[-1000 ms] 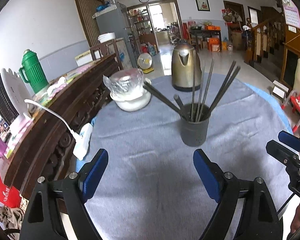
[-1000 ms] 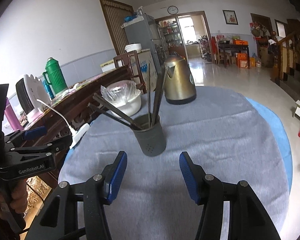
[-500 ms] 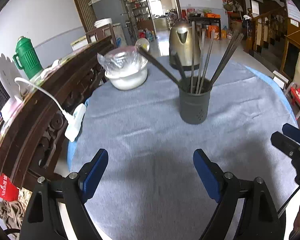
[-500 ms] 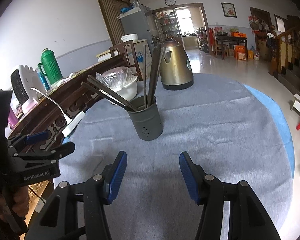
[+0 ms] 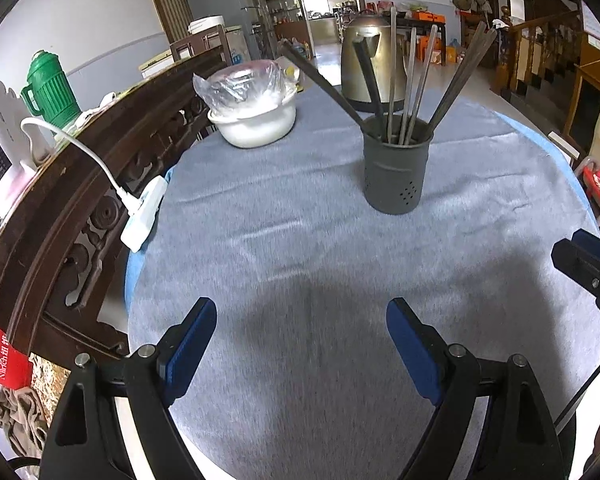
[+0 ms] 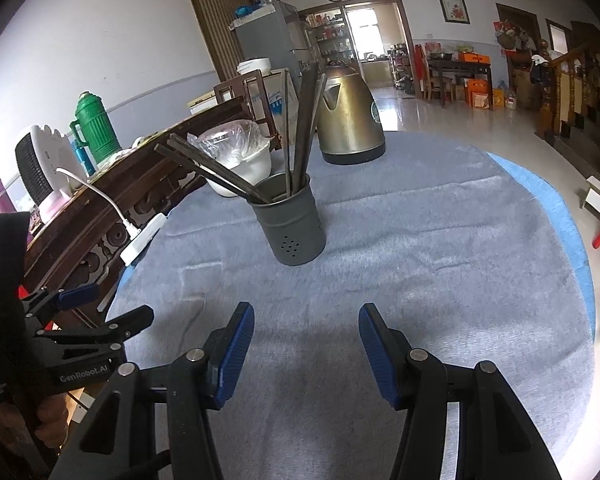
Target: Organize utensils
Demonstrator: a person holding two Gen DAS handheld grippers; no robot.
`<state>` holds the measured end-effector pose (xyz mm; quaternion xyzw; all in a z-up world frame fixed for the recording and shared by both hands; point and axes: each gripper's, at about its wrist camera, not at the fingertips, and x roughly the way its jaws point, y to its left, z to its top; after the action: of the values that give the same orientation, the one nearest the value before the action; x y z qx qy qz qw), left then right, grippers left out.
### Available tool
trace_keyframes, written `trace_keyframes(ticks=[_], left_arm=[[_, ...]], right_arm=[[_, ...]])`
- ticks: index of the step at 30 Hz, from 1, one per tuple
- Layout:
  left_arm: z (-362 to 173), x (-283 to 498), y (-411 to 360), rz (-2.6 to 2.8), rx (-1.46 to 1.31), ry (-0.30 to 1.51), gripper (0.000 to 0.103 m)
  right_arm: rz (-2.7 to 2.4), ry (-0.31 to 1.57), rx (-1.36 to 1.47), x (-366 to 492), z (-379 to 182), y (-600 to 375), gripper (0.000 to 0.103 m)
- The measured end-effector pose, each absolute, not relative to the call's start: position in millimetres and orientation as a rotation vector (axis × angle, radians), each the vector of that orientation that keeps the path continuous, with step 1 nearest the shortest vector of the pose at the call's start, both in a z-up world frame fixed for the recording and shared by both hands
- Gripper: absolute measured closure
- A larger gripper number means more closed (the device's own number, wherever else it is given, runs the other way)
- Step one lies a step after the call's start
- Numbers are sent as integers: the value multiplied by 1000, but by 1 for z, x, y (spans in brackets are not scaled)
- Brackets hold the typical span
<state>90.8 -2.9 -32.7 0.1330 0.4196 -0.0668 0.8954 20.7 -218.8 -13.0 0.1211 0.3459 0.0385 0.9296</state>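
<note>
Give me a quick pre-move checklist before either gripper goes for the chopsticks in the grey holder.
1. Left gripper open with nothing between its pads: ok.
2. Right gripper open with nothing between its pads: ok.
3. Grey holder upright on the grey cloth: ok.
4. Chopsticks all in the holder, leaning outward, tops free to grasp: ok.
5. Bare cloth between both grippers and the holder: ok.
6. Kettle and covered white bowl stand behind the holder, apart from it: ok.
</note>
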Motion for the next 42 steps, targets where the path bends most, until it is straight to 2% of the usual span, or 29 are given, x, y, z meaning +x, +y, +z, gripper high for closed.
trace_keyframes(ticks=[42], left_arm=[[-34,70,15,-172,198,879,16]], right_arm=[[41,696,180,9,1,-189,44]])
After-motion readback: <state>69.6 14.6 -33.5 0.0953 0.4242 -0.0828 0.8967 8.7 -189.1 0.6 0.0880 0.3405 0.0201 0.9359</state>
